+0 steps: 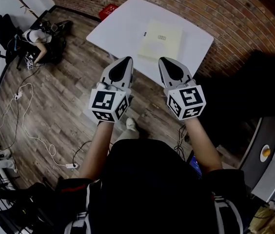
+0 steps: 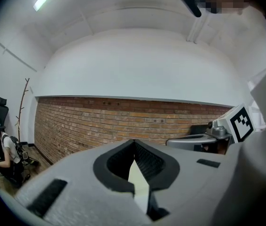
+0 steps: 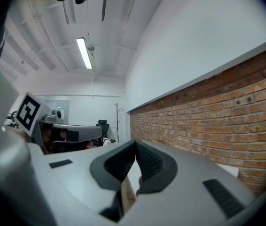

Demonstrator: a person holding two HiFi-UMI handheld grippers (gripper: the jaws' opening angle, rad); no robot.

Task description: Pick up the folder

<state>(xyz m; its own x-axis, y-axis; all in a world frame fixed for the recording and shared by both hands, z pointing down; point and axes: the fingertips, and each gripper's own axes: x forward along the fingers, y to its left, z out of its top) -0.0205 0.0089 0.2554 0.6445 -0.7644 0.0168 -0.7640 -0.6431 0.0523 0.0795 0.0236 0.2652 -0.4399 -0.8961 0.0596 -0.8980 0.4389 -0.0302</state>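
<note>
left tongs (image 1: 126, 59) and right tongs (image 1: 163, 60) clenched empty, short of bench (image 1: 115, 26); open them before reaching folder (image 1: 162, 40) edge.

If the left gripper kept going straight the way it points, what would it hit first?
Most likely the brick wall. The left gripper, jaws shut, points level at it in its own view; the white table with the folder seems to lie below that line, though depth is unclear.
</note>
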